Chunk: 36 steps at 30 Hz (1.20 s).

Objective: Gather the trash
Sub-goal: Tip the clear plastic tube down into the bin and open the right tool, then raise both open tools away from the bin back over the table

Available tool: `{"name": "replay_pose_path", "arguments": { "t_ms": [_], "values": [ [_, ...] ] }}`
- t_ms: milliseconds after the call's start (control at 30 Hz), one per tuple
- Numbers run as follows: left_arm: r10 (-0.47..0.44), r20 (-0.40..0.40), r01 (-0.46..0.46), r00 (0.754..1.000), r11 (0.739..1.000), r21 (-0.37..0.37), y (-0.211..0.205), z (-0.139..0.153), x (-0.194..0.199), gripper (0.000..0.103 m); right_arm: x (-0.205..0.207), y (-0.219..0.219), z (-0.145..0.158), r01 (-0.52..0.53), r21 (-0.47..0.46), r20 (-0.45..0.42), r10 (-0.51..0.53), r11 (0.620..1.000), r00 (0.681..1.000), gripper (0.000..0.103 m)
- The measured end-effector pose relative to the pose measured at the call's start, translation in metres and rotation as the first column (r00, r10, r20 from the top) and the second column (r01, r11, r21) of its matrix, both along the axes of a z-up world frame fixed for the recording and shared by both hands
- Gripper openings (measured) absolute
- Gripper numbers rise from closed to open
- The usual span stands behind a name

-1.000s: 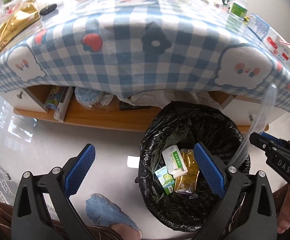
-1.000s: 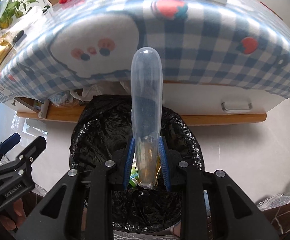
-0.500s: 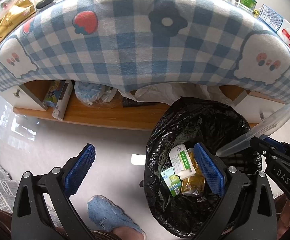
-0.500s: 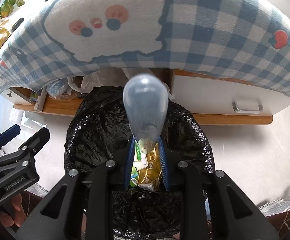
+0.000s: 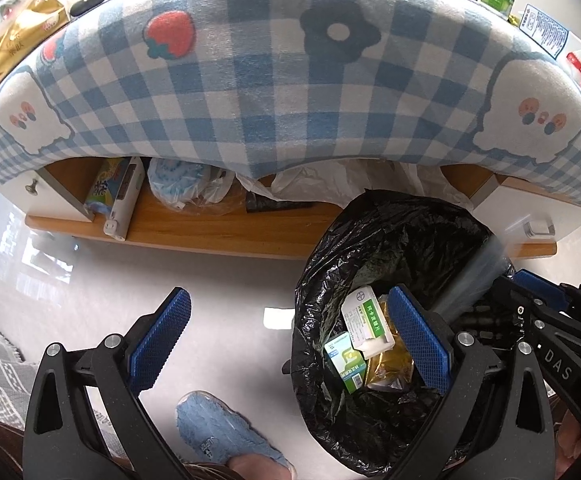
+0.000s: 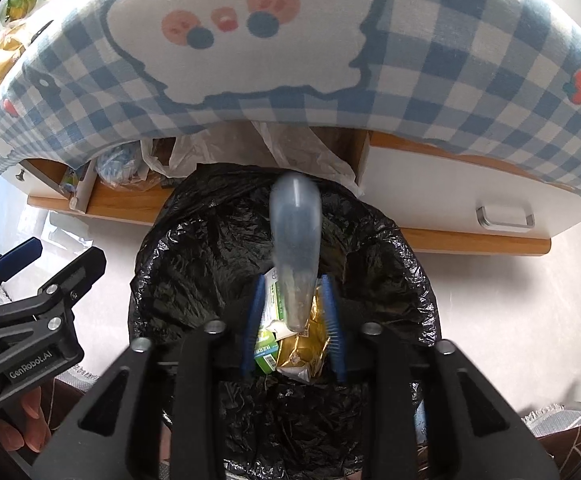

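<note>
1. Clear plastic bottle (image 6: 295, 240): blurred, standing between the blue pads of the right gripper (image 6: 293, 314), its rounded end pointing away from the gripper over the bin's mouth; in the left wrist view it appears as a pale streak (image 5: 474, 276) at the bin's far rim.
2. Right gripper: jaws opening, with a visible gap on each side of the bottle's lower end, so the pads no longer press on it.
3. Black-lined trash bin (image 6: 194, 264): directly below and ahead of the right gripper; inside lie a white-and-green box (image 5: 368, 322), a smaller green carton (image 5: 346, 362) and a gold foil packet (image 5: 390, 364).
4. Left gripper (image 5: 290, 338): jaws spread wide and empty; its right pad (image 5: 418, 338) hangs over the bin, its left pad over bare floor.
5. Surroundings: blue-checked tablecloth (image 5: 250, 92) beyond both grippers, a wooden shelf (image 5: 210, 228) under it, and a blue slipper (image 5: 218, 432) near the left gripper's base.
</note>
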State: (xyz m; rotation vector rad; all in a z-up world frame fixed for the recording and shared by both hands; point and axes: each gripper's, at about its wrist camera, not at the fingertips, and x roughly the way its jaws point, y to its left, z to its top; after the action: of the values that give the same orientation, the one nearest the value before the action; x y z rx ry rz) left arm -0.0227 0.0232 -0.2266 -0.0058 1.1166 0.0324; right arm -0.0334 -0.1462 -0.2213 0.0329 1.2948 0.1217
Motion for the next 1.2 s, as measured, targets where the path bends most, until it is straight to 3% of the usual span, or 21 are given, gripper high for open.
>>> {"name": "replay_pose_path", "arguments": {
  "t_ms": [233, 533, 700, 1200],
  "values": [
    [-0.006, 0.028, 0.007, 1.0, 1.0, -0.003, -0.002, 0.017, -0.001, 0.097, -0.001, -0.005, 0.017, 0.017, 0.003, 0.045, -0.017, 1.0, 0.999, 0.064],
    [-0.026, 0.092, 0.026, 0.995, 1.0, -0.005, -0.004, 0.059, -0.005, 0.097, -0.004, -0.012, 0.064, 0.037, -0.001, 0.139, -0.036, 0.999, 0.99, 0.087],
    [-0.03, 0.118, 0.032, 0.993, 0.999, -0.014, -0.002, 0.081, -0.005, 0.097, -0.003, -0.015, 0.086, 0.043, -0.01, 0.175, -0.041, 0.999, 0.984, 0.094],
    [-0.036, 0.154, 0.041, 0.987, 0.999, -0.029, 0.002, 0.131, -0.002, 0.097, -0.003, -0.03, 0.143, 0.072, -0.057, 0.282, -0.053, 0.996, 0.958, 0.095]
  ]
}}
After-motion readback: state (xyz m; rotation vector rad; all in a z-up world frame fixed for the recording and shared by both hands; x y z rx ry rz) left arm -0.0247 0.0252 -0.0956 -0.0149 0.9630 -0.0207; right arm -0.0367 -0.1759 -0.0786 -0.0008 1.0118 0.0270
